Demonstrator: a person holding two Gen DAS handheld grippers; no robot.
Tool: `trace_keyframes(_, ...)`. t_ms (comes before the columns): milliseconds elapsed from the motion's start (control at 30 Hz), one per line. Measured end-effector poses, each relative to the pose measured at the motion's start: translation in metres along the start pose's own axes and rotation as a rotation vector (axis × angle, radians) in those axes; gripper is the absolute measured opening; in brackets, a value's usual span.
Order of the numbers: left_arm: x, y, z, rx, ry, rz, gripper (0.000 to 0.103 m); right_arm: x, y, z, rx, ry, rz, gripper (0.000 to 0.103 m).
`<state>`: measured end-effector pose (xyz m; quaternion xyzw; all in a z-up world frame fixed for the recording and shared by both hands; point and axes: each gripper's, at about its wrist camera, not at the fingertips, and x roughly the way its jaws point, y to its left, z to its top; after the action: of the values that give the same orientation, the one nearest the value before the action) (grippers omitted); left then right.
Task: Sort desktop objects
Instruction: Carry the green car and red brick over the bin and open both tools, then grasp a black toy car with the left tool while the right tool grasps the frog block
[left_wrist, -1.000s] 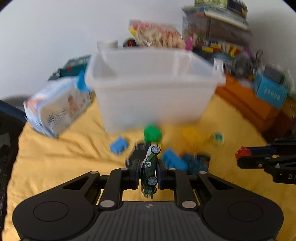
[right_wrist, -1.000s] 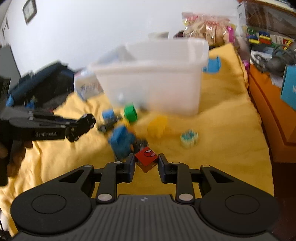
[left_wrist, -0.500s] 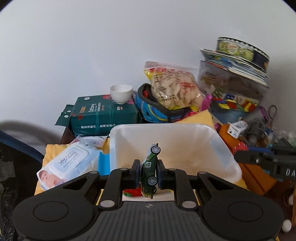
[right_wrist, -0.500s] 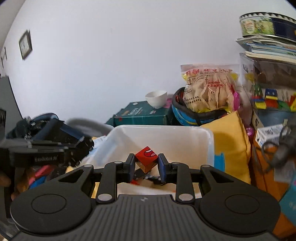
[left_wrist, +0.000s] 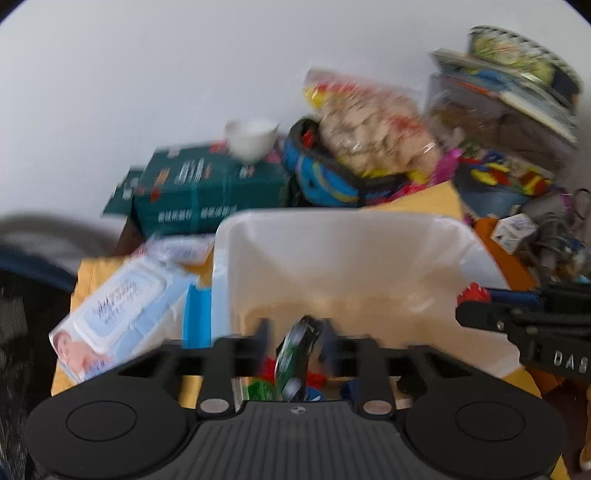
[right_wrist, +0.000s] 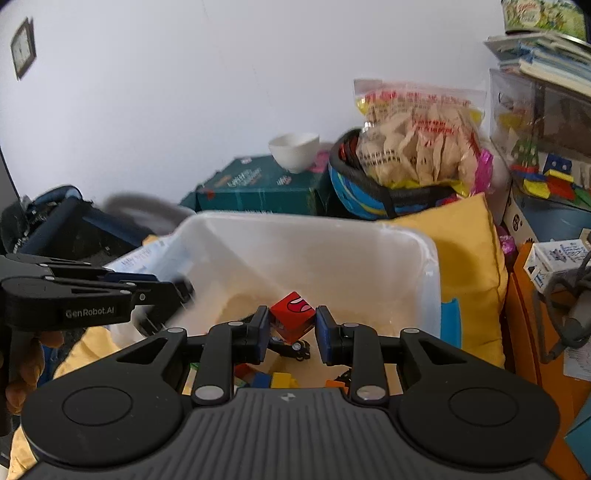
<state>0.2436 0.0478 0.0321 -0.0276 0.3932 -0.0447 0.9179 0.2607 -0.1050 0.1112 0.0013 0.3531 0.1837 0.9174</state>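
A white plastic bin (left_wrist: 369, 236) (right_wrist: 406, 240) stands on the yellow cloth and holds several toy bricks. My left gripper (left_wrist: 295, 343) is over its near edge with the fingers spread apart; a green toy car (left_wrist: 293, 356) sits blurred between them, clear of both pads. My right gripper (right_wrist: 290, 326) is over the bin with its jaws a little wider than a red cube with a mouth print (right_wrist: 291, 321); whether the pads still touch it is unclear. A small black car (right_wrist: 291, 349) lies in the bin below. Each gripper shows in the other's view, the right (left_wrist: 524, 328), the left (right_wrist: 92, 299).
A wet-wipes pack (left_wrist: 122, 306) lies left of the bin. Behind stand a green box (left_wrist: 207, 192) with a white cup (left_wrist: 251, 138), a blue helmet (left_wrist: 325, 181) with a snack bag (left_wrist: 373, 129), and stacked boxes (right_wrist: 546, 110) at right. An orange shelf (right_wrist: 535, 332) is right.
Both grippers rose from the cloth to above the bin. The left jaws have opened and the green car is dropping. The right jaws have widened around the red cube.
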Motion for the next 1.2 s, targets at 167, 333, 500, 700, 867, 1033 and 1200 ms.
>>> trace_keyframes(167,0.003,0.000,0.003,0.018,-0.005,0.003,0.067,0.006,-0.001,0.005,-0.009,0.003,-0.025,0.062)
trace_keyframes(333,-0.016,0.002,0.001,0.034,-0.080,-0.003,0.068,-0.006,-0.003,0.003,0.011,-0.035,-0.012,0.070)
trace_keyframes(500,-0.055,0.004,-0.025,0.080,-0.196,-0.037,0.068,-0.044,0.016,-0.024,-0.047,-0.113,0.000,0.076)
trace_keyframes(700,-0.072,-0.004,-0.102,0.216,-0.209,0.009,0.074,-0.062,0.043,-0.103,-0.135,-0.063,0.006,0.078)
trace_keyframes(867,-0.041,-0.007,-0.151,0.225,-0.087,0.056,0.073,-0.047,0.048,-0.162,-0.121,0.061,-0.002,0.063)
trace_keyframes(1033,-0.017,-0.016,-0.169,0.228,-0.046,0.067,0.068,-0.034,0.023,-0.172,-0.055,0.050,-0.148,0.063)
trace_keyframes(1200,0.003,-0.019,-0.173,0.204,-0.009,0.052,0.060,-0.015,0.002,-0.166,-0.049,0.060,-0.215,0.062)
